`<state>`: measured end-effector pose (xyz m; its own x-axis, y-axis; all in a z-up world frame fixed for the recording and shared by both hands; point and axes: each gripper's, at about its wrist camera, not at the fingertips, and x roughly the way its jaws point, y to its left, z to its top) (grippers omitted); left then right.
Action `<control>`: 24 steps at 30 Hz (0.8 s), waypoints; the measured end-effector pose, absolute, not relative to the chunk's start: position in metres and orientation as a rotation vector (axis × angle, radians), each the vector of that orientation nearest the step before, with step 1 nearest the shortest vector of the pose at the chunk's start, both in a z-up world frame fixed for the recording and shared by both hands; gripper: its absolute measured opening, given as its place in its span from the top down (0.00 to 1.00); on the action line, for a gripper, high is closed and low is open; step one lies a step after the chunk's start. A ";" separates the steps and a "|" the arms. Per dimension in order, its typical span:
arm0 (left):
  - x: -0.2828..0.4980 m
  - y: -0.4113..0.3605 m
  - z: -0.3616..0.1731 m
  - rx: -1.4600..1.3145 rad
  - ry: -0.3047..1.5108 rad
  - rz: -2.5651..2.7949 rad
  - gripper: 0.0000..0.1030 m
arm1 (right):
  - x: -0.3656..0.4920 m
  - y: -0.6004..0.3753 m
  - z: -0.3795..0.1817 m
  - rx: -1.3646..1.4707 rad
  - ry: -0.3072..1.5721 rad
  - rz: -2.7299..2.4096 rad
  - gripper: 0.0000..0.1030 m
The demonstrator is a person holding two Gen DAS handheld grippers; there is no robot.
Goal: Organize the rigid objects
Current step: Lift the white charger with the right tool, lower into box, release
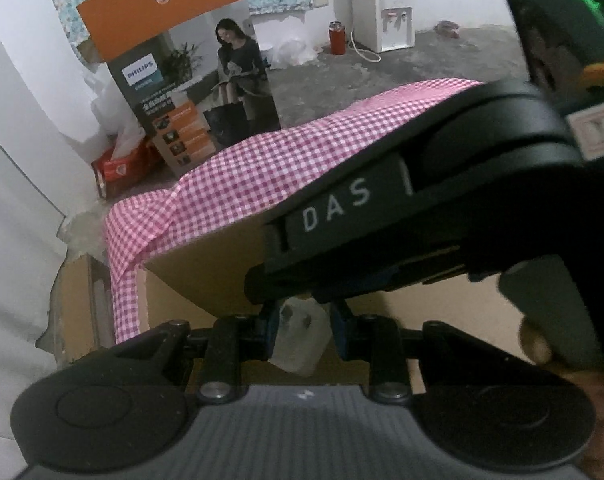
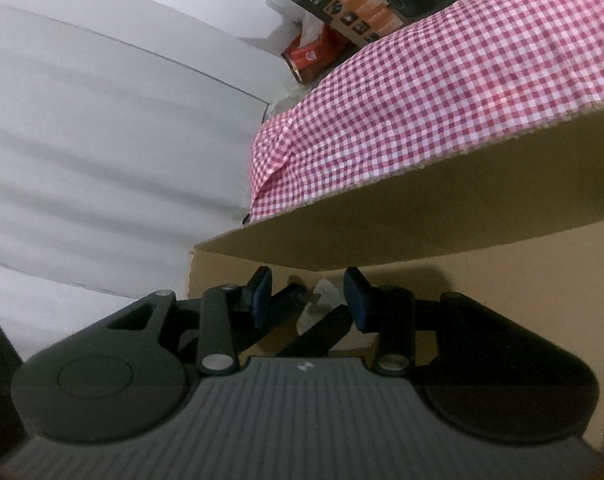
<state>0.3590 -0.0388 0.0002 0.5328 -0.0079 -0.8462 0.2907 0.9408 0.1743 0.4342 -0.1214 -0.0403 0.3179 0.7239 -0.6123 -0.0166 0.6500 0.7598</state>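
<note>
In the left wrist view my left gripper [image 1: 304, 320] is shut on a white plug adapter [image 1: 299, 338], held over the open cardboard box [image 1: 205, 264]. The right gripper's black body, marked DAS [image 1: 338, 208], crosses just above it. In the right wrist view my right gripper [image 2: 308, 294] is open and empty, its blue pads apart. Between them, down in the cardboard box [image 2: 382, 208], I see the left gripper's black fingers [image 2: 322, 332] and a bit of the white adapter [image 2: 326, 292].
A pink checked cloth [image 1: 269, 160] covers the table behind the box flap. A Philips carton [image 1: 189, 92], a red tissue pack [image 1: 117, 164], a red flask [image 1: 336, 38] and a white water dispenser [image 1: 386, 20] stand on the grey floor beyond. White sheeting [image 2: 101, 120] lies to the left.
</note>
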 end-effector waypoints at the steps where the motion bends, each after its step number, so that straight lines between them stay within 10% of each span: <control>1: 0.357 -0.039 0.003 0.311 0.988 -0.188 0.68 | 0.434 -0.123 -0.040 0.743 1.154 0.551 0.61; 13: 0.265 -0.009 0.107 0.209 0.723 -0.227 0.16 | 0.360 -0.177 0.054 0.679 0.937 0.640 0.60; 24: 0.116 0.024 0.105 0.093 0.596 -0.251 0.06 | 0.196 -0.212 0.143 0.453 0.710 0.855 0.36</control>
<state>0.1163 0.0237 0.1049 0.7985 -0.2067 -0.5654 0.2598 0.9655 0.0140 0.1962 -0.2117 0.1425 0.4527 0.8065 -0.3802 -0.5219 0.5854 0.6204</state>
